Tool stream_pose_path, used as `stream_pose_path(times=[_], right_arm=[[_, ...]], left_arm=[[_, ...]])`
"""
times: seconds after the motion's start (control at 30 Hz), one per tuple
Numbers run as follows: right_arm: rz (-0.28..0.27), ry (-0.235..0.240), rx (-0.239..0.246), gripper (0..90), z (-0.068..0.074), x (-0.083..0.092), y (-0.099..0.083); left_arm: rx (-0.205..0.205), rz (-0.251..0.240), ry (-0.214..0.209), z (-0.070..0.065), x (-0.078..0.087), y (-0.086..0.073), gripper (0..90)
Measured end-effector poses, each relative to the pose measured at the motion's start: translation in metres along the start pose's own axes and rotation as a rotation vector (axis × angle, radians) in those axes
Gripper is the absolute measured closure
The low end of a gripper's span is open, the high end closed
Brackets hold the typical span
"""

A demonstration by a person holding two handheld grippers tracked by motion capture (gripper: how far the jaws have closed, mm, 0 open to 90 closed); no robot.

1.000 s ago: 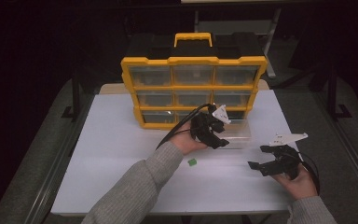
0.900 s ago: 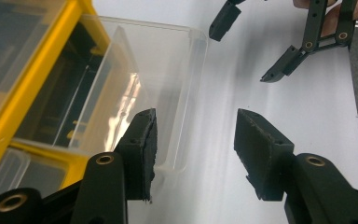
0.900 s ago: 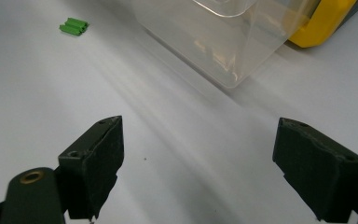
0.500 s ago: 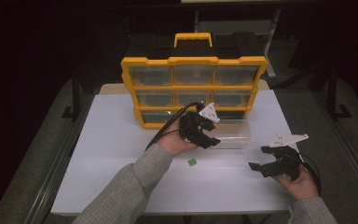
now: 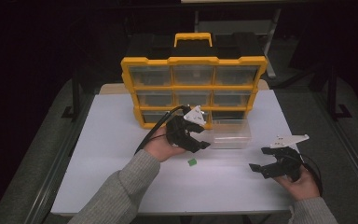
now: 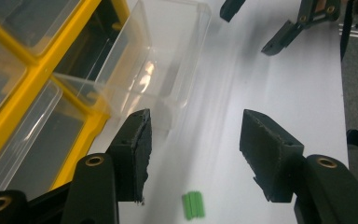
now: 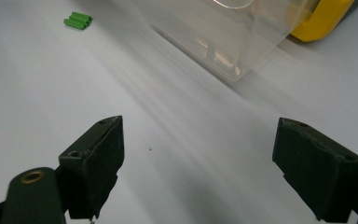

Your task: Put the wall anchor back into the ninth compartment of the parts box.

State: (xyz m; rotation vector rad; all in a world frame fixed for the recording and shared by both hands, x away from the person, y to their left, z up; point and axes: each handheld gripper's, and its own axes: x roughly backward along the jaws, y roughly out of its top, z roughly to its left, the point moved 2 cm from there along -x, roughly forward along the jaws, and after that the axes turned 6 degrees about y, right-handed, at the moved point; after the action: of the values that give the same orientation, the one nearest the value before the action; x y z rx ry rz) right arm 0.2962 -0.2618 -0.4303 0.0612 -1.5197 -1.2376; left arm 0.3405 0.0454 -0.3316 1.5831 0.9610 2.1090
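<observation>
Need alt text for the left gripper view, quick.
The left gripper has open jaws, just been opening, over a small green piece on the white table. A clear drawer juts from the yellow organizer at left.

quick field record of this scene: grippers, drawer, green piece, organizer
left gripper: jaws apart and just been opening, nothing between them, beside the drawer
right gripper: open, empty, low over the table
clear drawer: pulled out of the organizer's bottom row onto the table, looks empty
green piece: small, lying loose on the table in front of the drawer
organizer: yellow frame, black handle, upright at the back
table: white
</observation>
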Motion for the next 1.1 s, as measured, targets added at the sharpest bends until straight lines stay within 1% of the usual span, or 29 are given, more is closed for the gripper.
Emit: stream_pose_path(times=[0.07, 0.1, 0.13, 0.17, 0.2, 0.23, 0.27, 0.43, 0.47, 0.53, 0.6, 0.63, 0.7, 0.73, 0.77, 0.83, 0.87, 0.9, 0.93, 1.0, 1.03, 1.07, 1.1], right_arm=[[0.001, 0.004, -0.002, 15.8, 0.000, 0.000, 0.000], [0.000, 0.004, 0.006, 15.8, 0.000, 0.000, 0.000], [0.000, 0.006, 0.004, 15.8, -0.001, 0.000, 0.000], [0.002, 0.005, 0.009, 15.8, -0.001, 0.000, 0.000], [0.004, 0.003, 0.009, 15.8, -0.001, 0.000, 0.000], [0.005, 0.006, 0.007, 15.8, 0.000, 0.000, 0.000], [0.006, 0.009, -0.002, 15.8, 0.000, 0.000, 0.000], [0.008, 0.015, 0.015, 15.9, 0.002, -0.001, 0.002], [0.012, 0.016, 0.012, 15.9, 0.002, -0.001, 0.002], [0.011, 0.016, 0.026, 15.9, 0.002, 0.000, 0.001], [0.010, 0.023, 0.007, 15.9, 0.003, 0.001, 0.001], [0.009, 0.026, 0.009, 15.9, 0.004, 0.000, 0.000], [0.016, 0.027, 0.016, 16.2, 0.004, -0.001, 0.001], [0.018, 0.029, 0.024, 16.7, 0.005, -0.001, 0.001], [0.020, 0.031, 0.024, 16.9, 0.005, -0.001, 0.002], [0.021, 0.033, 0.028, 16.8, 0.006, -0.002, 0.002], [0.025, 0.032, 0.028, 15.9, 0.007, -0.003, 0.002], [0.029, 0.030, 0.021, 15.6, 0.007, -0.003, 0.002], [0.038, 0.033, 0.024, 15.6, 0.007, -0.003, 0.002], [0.042, 0.035, 0.019, 15.3, 0.008, -0.005, 0.003], [0.042, 0.035, 0.019, 15.3, 0.008, -0.005, 0.003], [0.042, 0.041, 0.025, 15.4, 0.010, -0.004, 0.004], [0.042, 0.038, 0.029, 15.7, 0.011, -0.004, 0.005]], left_arm=[[-0.008, 0.006, 0.003, 0.000, 0.003, -0.004, 43.0], [0.008, -0.004, 0.010, -0.002, 0.003, -0.006, 42.9], [0.004, 0.002, 0.012, -0.001, 0.004, -0.008, 42.7], [0.016, -0.006, 0.015, -0.002, 0.005, -0.010, 42.4], [0.019, -0.008, 0.016, -0.002, 0.006, -0.012, 42.2], [0.017, -0.003, 0.017, -0.002, 0.008, -0.014, 41.7], [0.032, -0.010, 0.020, -0.003, 0.008, -0.016, 41.2], [0.054, -0.002, 0.037, -0.004, 0.013, -0.027, 39.2], [0.052, 0.002, 0.045, -0.003, 0.015, -0.029, 38.8], [0.059, -0.001, 0.052, -0.004, 0.019, -0.034, 38.0], [0.054, 0.007, 0.067, -0.005, 0.022, -0.039, 38.0], [0.059, 0.010, 0.071, -0.006, 0.023, -0.041, 37.8], [0.068, 0.006, 0.074, -0.005, 0.026, -0.047, 37.1], [0.082, 0.002, 0.075, -0.005, 0.027, -0.050, 37.1], [0.087, -0.002, 0.078, -0.004, 0.028, -0.054, 37.0], [0.118, -0.009, 0.074, -0.005, 0.030, -0.059, 36.9], [0.104, -0.005, 0.080, -0.004, 0.032, -0.062, 37.3], [0.111, -0.011, 0.086, -0.004, 0.033, -0.064, 37.7], [0.103, -0.009, 0.086, -0.003, 0.035, -0.066, 37.7], [0.122, -0.012, 0.091, -0.003, 0.038, -0.071, 37.1], [0.122, -0.012, 0.091, -0.003, 0.038, -0.071, 36.8], [0.127, -0.005, 0.108, -0.003, 0.042, -0.079, 36.2], [0.132, -0.002, 0.111, -0.003, 0.043, -0.081, 35.8]])
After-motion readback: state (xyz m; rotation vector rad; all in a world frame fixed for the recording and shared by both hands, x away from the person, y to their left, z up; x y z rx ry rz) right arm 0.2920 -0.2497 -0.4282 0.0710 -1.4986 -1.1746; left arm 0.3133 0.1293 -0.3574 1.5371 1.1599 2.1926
